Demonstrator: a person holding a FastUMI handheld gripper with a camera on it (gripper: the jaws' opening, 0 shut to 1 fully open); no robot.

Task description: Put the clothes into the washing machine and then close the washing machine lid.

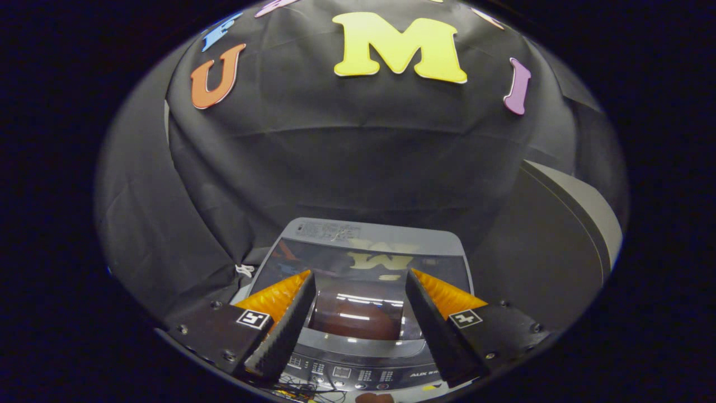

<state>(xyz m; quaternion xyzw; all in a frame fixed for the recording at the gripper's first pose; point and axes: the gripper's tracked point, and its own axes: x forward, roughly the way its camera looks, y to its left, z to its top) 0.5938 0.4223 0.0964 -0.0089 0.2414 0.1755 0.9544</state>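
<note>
The hand-held gripper hangs above a top-loading washing machine in the lower middle of the frame, its two dark ribbed fingers spread wide apart with nothing between them. Each finger is backed by an orange wedge and carries a small square marker on its black mount. The washing machine lid lies flat and closed; its dark glass shines, mirroring strips of overhead light, and a reddish-brown tint shows through the pane between the fingers. Whether that tint is clothing inside the drum cannot be told. A grey band at the far edge of the lid bears a printed label, too small to read. Nearer, below the fingertips, runs the control panel with rows of small buttons, and thin dark cables lie at its front edge. Black cloth drapes the booth behind and to both sides, creased into long folds. At right, a pale grey curved panel stands beside the cloth. A bit of white cord dangles left of the machine.
</note>
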